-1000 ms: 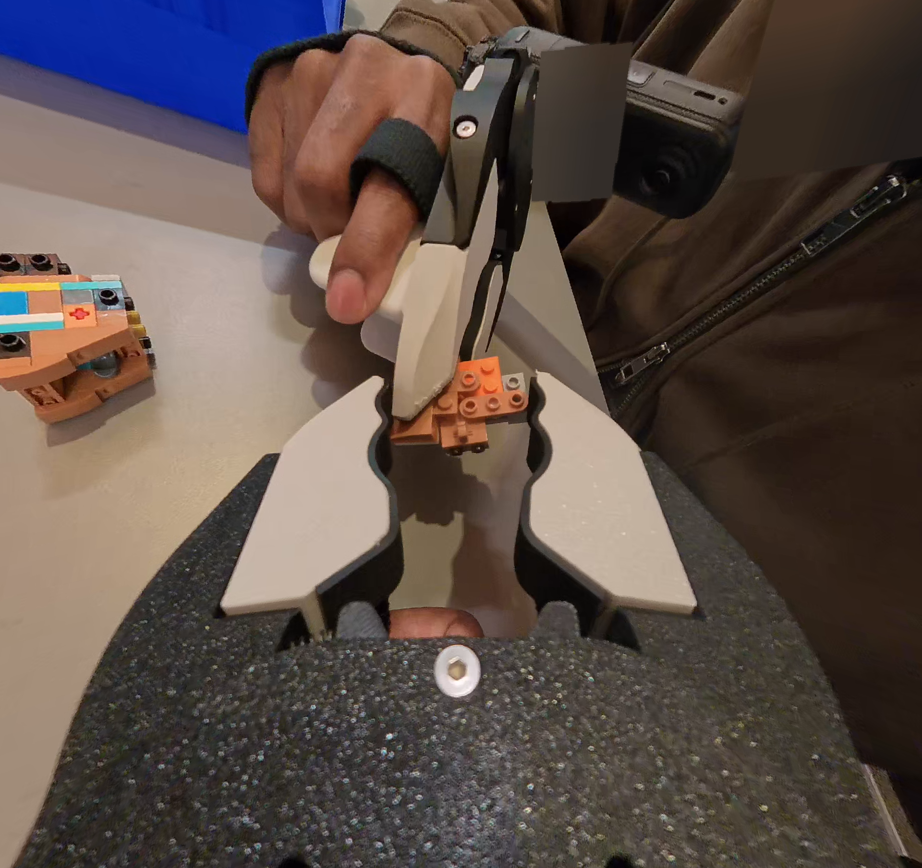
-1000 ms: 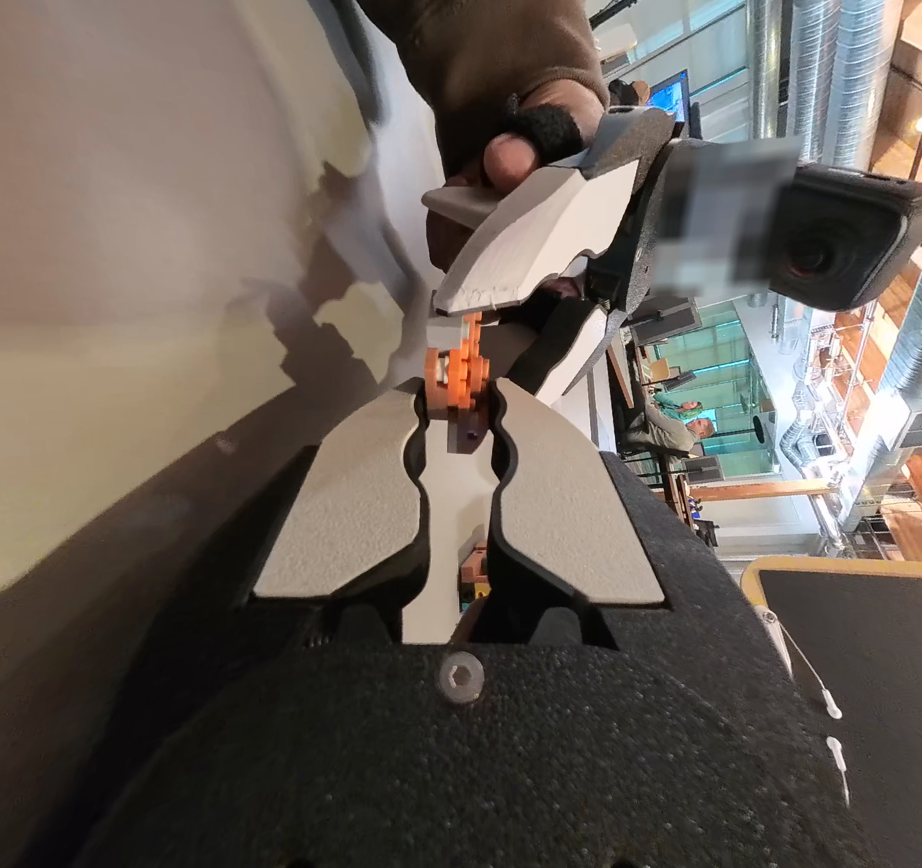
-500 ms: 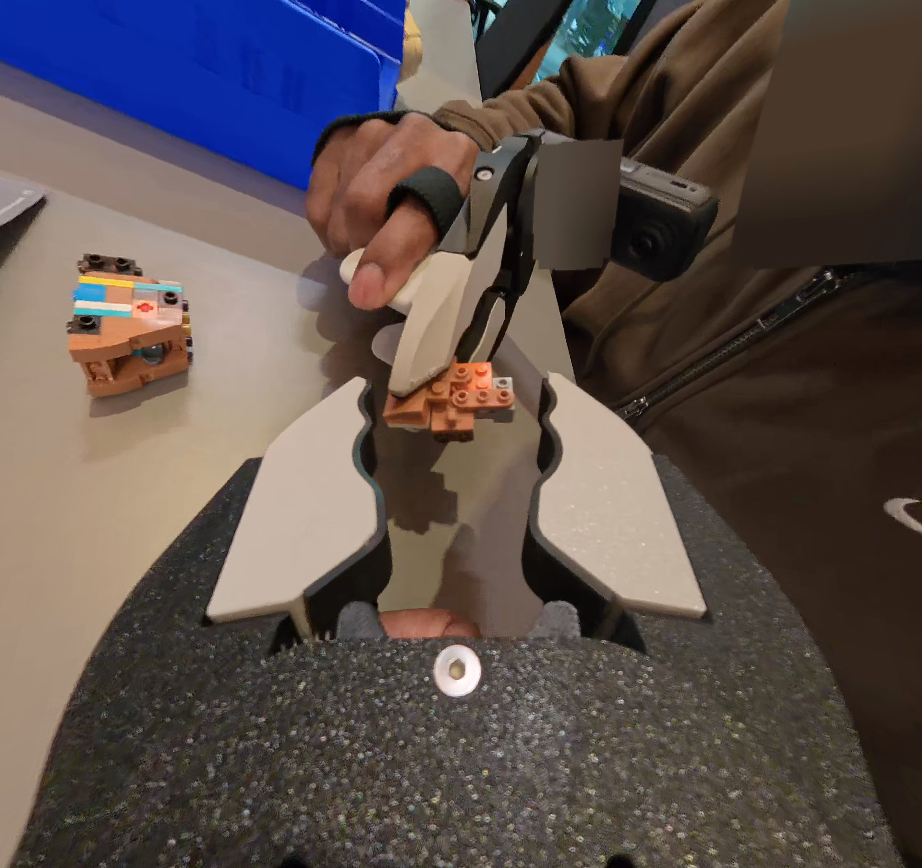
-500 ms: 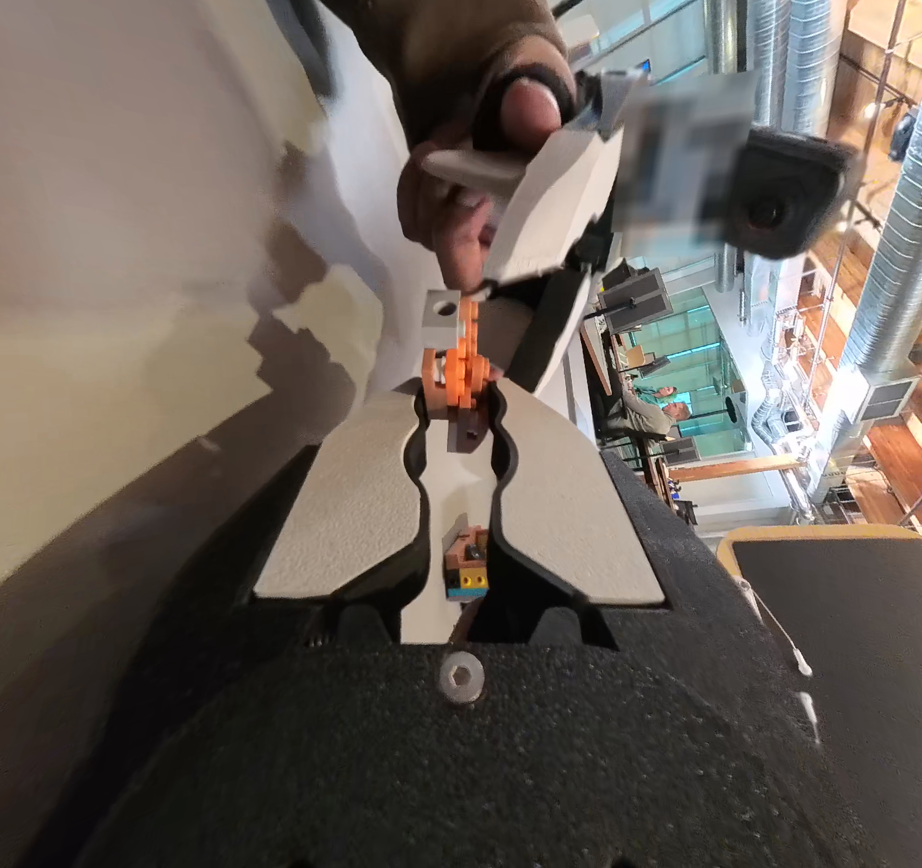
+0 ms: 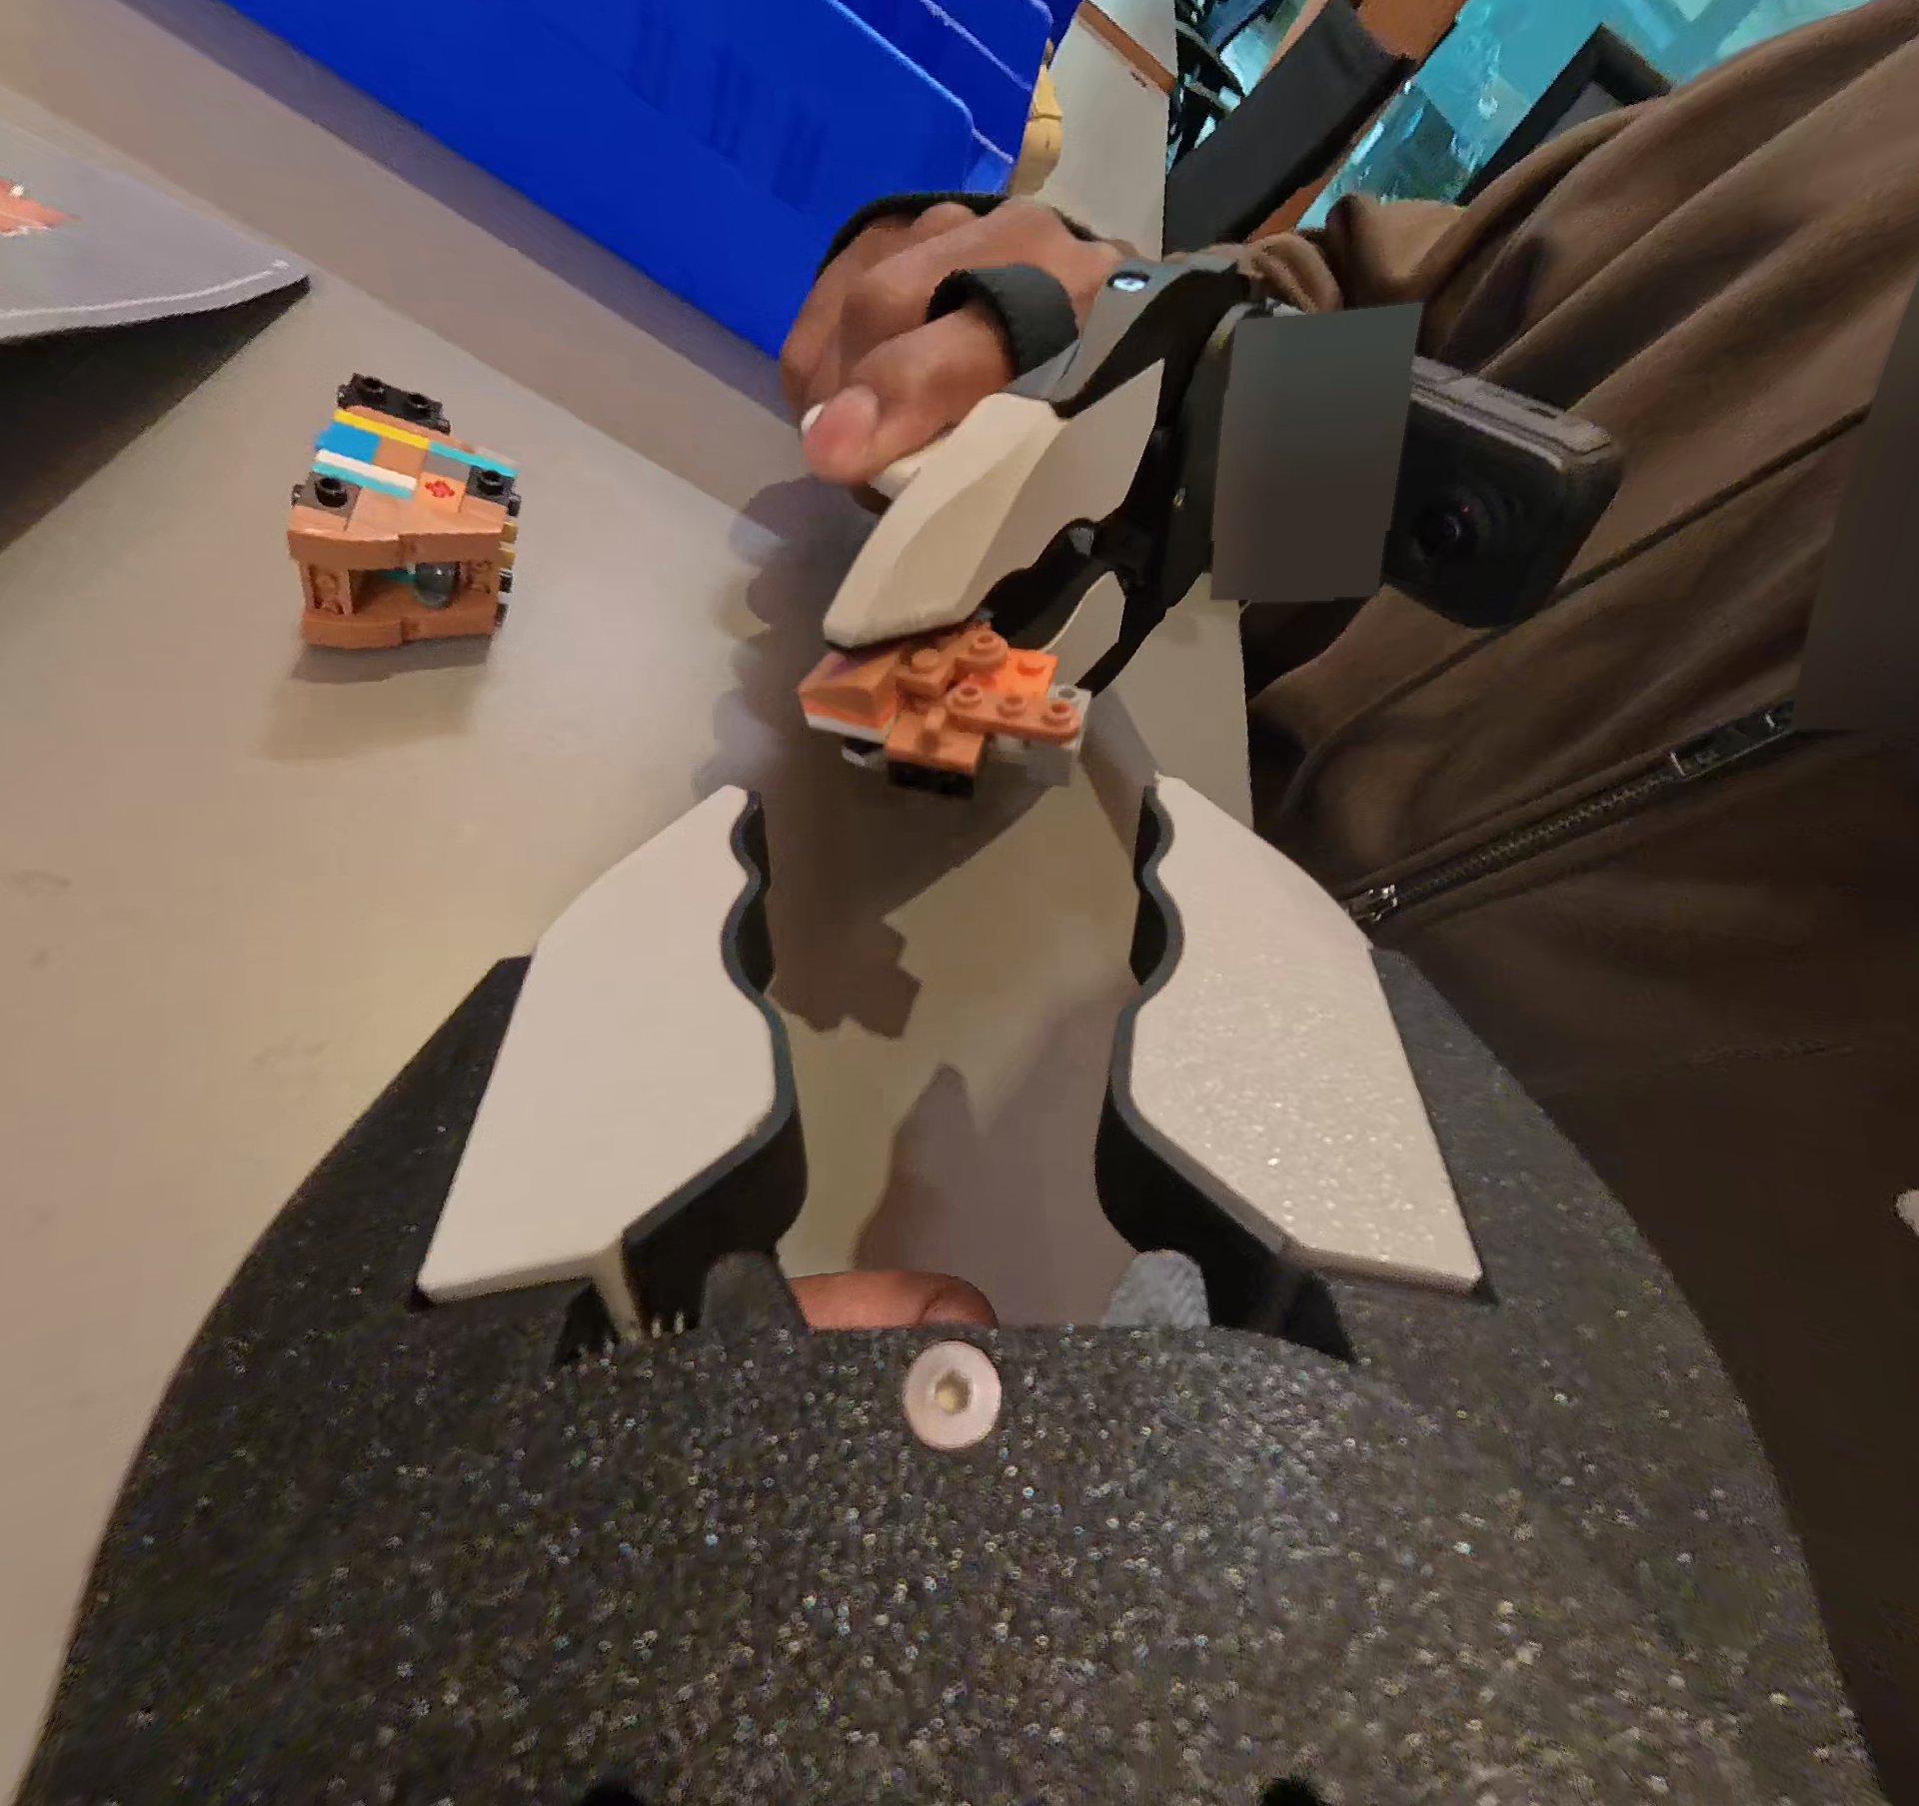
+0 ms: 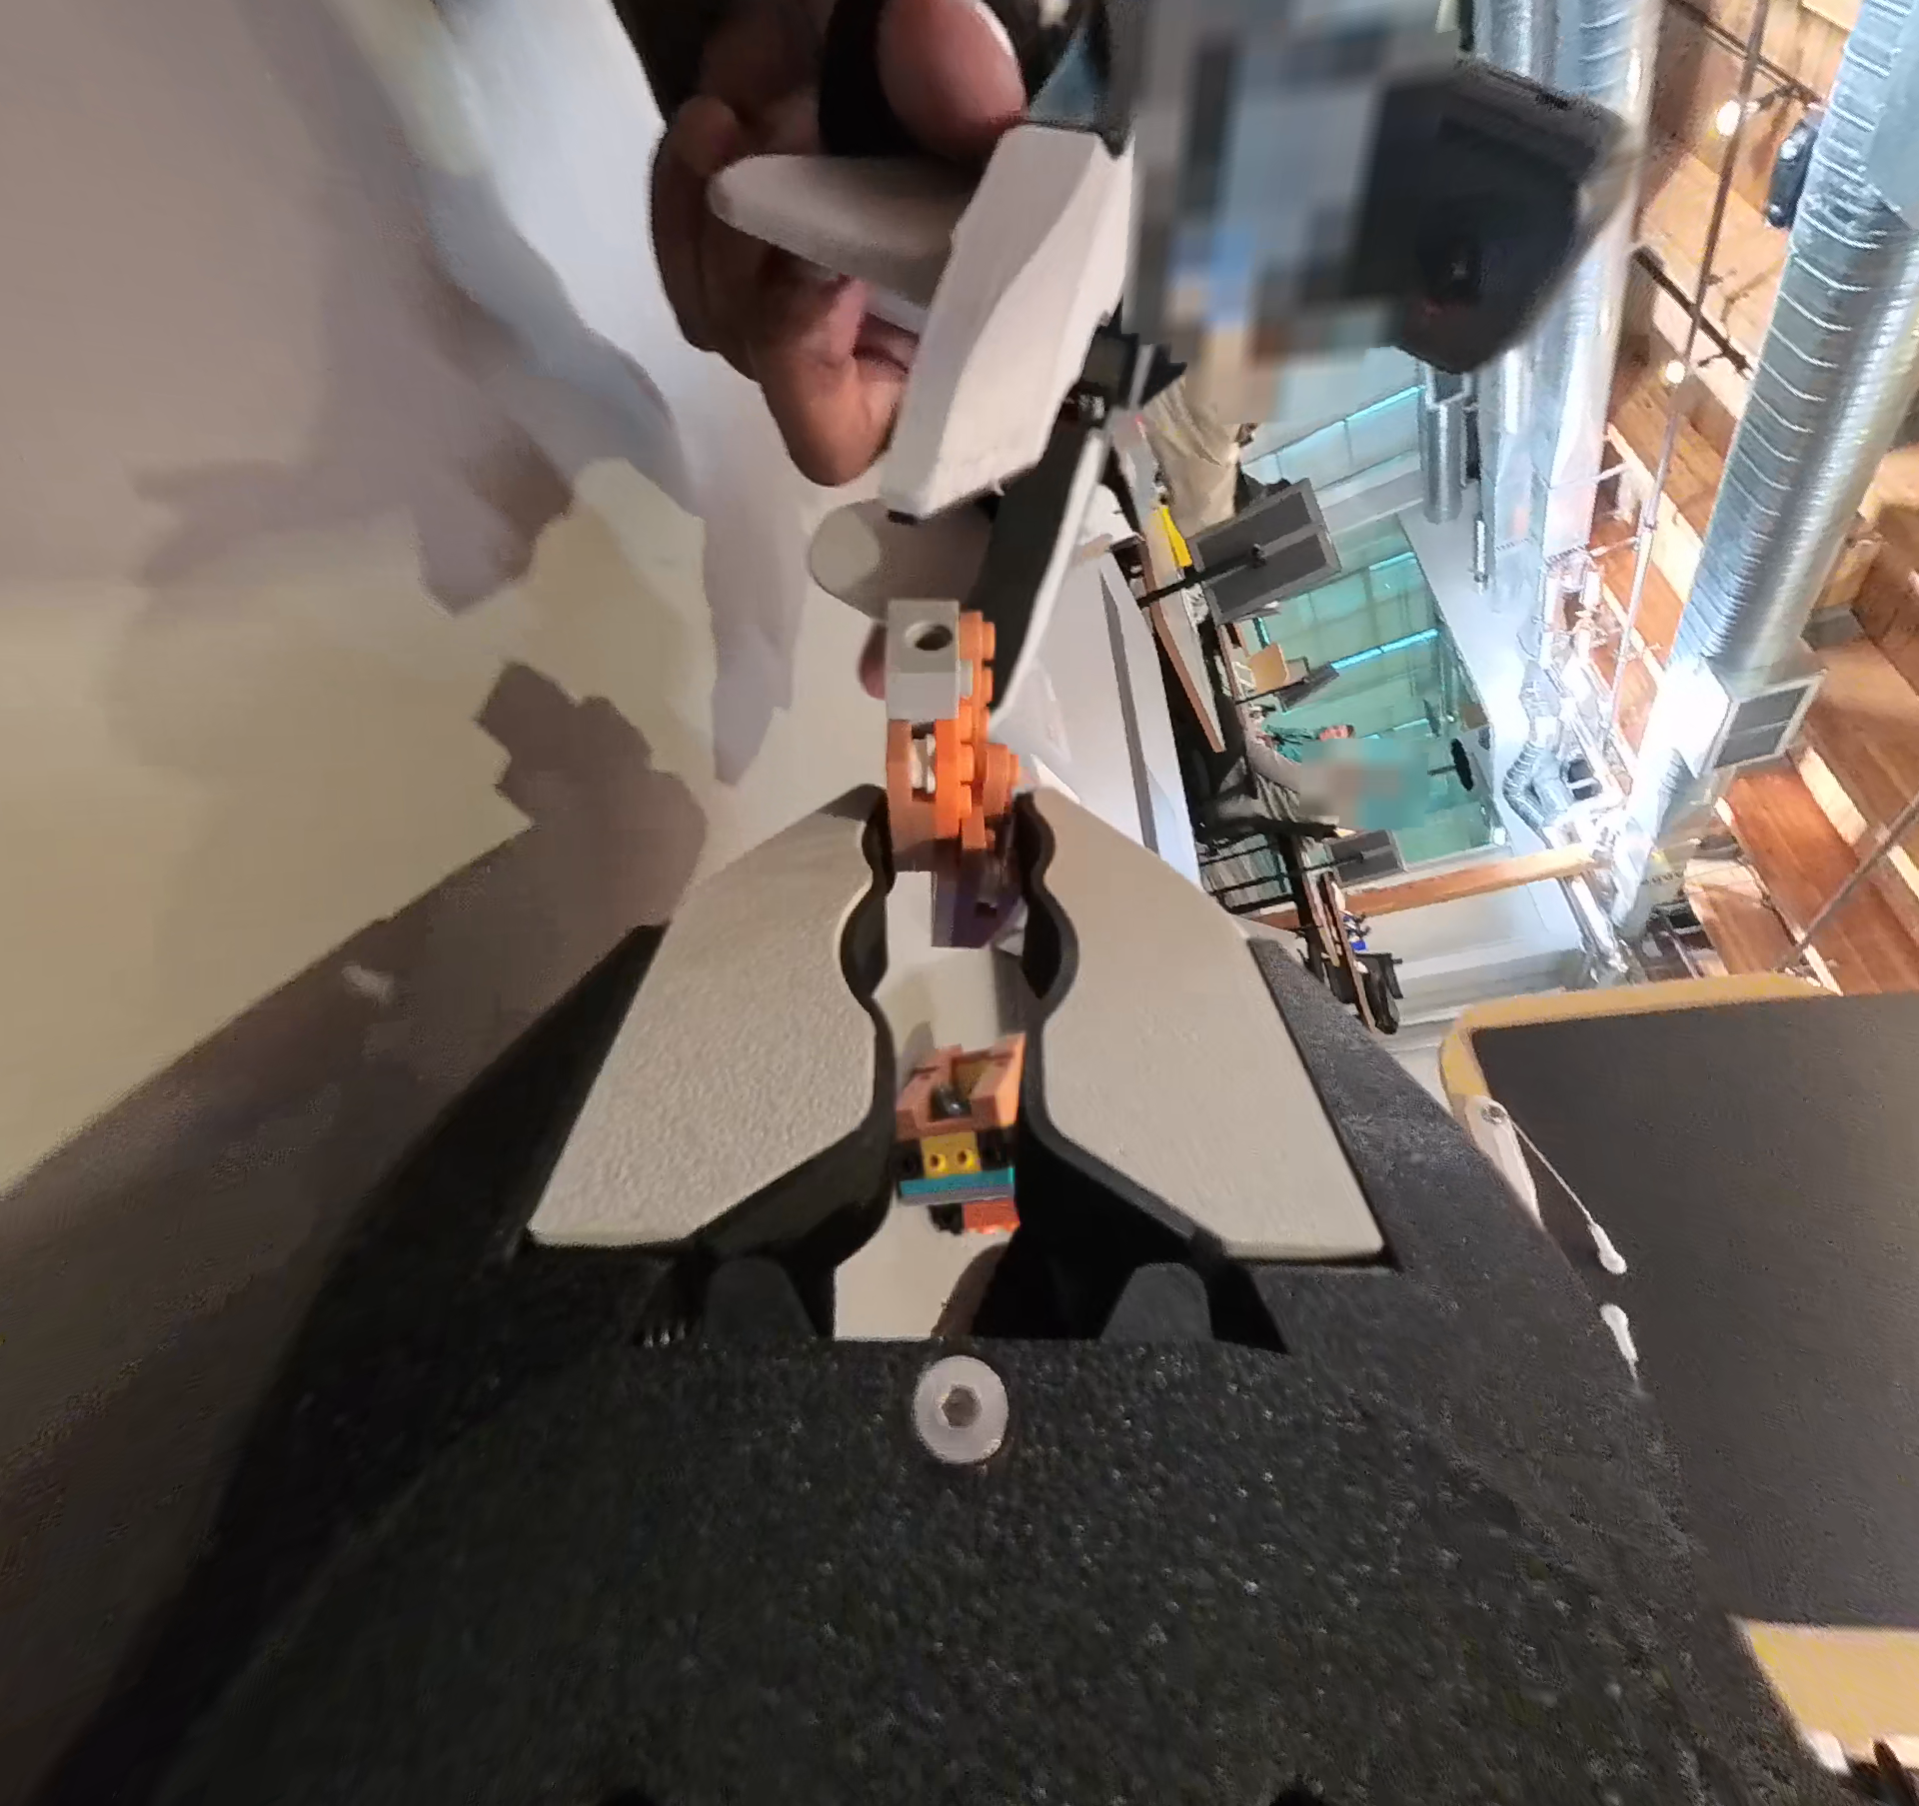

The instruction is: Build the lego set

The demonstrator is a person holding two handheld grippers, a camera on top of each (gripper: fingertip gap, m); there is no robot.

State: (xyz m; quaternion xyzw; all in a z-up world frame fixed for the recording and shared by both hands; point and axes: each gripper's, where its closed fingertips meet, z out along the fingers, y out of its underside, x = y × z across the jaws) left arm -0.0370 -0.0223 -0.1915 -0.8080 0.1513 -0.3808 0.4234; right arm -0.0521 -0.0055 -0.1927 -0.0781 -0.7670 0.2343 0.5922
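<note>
While the right gripper [image 6: 961,822] pinches the orange sub-assembly [image 5: 940,697], the left gripper [image 5: 945,811] gapes empty just below it; brown build [image 5: 400,520] sits well left, nearer the left gripper.

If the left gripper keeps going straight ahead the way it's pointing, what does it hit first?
Most likely the orange brick cluster held by the right gripper. It sits just beyond the open left gripper, roughly centred between its fingers, though depth is hard to judge.
</note>
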